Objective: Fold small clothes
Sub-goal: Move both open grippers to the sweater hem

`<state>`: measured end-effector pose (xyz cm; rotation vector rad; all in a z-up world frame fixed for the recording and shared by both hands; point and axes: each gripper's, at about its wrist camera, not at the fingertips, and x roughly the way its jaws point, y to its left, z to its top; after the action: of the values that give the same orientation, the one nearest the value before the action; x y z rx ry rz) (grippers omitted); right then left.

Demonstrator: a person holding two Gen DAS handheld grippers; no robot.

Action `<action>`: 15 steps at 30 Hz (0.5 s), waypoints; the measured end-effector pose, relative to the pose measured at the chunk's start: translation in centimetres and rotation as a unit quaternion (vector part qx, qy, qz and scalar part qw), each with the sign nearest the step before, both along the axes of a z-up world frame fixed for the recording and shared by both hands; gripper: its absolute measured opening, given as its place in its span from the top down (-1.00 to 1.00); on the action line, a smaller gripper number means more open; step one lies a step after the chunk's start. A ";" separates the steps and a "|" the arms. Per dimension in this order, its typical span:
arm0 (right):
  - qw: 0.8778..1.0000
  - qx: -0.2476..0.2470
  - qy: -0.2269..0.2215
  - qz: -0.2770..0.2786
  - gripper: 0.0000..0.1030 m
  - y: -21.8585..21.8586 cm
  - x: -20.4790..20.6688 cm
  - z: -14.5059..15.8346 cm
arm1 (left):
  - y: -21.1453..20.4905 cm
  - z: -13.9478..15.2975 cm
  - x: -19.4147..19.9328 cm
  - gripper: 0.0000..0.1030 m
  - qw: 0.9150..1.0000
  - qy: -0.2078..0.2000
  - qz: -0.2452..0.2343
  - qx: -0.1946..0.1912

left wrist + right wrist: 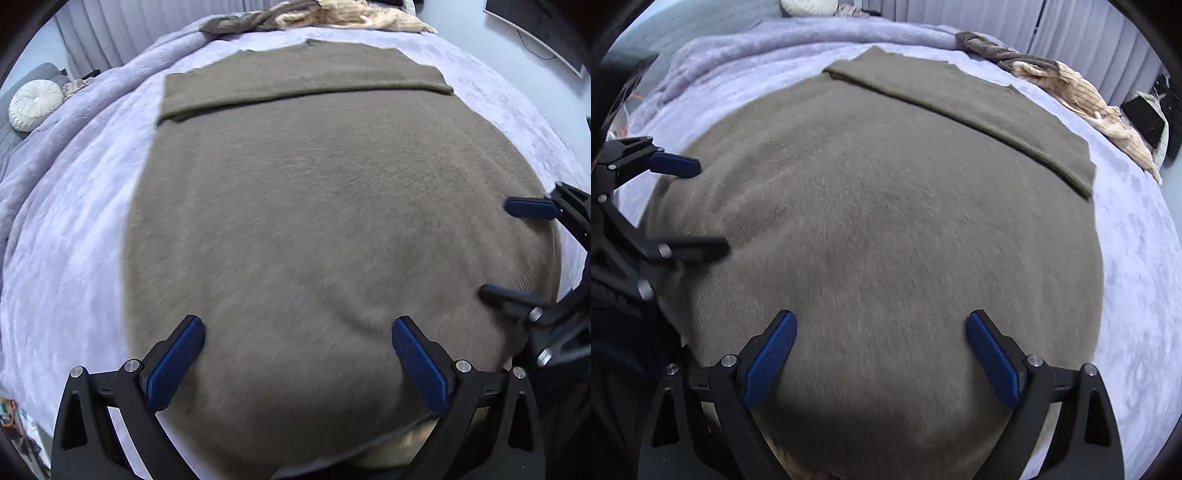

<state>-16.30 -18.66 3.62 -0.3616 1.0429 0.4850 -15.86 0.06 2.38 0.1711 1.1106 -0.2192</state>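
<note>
Sweater (325, 206), olive-brown and fuzzy, lies spread flat on the bed (74, 206), covering most of the near part of the lilac cover, its bottom reaching the bed's near edge. At its far end a sleeve (303, 83) is already folded across the top from side to side, making a neat band. That suggests the narrowing folds are done or partly done; I cannot tell whether a second sleeve lies beneath it. What seems left is to bring the bottom up toward the top, perhaps in two stages, and then smooth the packet.

A heap of other clothes (317, 14), tan and grey-brown, sits at the bed's far edge, well apart from the sweater, so more pieces probably wait their turn. A round white cushion (35, 105) lies beyond the bed's left edge.

Both claws hover over the sweater's near end, side by side. The left gripper (297, 354) has its blue pads spread wide with nothing between them. The right gripper (881, 350) is likewise wide apart and empty. Neither clearly touches the cloth. By my judgement the sweater is about midway through folding, and the next grasp would fall on the two near corners.
</note>
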 end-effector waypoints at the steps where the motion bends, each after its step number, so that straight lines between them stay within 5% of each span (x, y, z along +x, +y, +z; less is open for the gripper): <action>1: 1.000 0.005 -0.001 -0.010 -0.84 -1.2 -0.7 0.6 | 1.1 0.6 -0.8 -0.98 1.000 -0.007 0.008 -0.006; 4: 0.998 0.034 -0.017 -0.050 -0.84 -5.3 -2.6 2.1 | 5.8 1.1 -2.9 -0.98 0.997 -0.003 0.043 -0.056; 7: 0.994 0.054 0.023 -0.097 -0.84 -8.5 -3.4 1.1 | 8.6 -0.7 -3.3 -0.98 0.990 0.029 0.075 -0.119; 15: 0.980 0.145 0.066 -0.122 -0.85 -10.8 -3.4 -1.0 | 9.2 -2.6 -3.3 -0.98 0.969 0.054 0.094 -0.220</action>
<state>-19.73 -29.48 2.59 0.0598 1.1101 0.4354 -19.18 9.30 -0.22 -0.3445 1.1509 -0.3011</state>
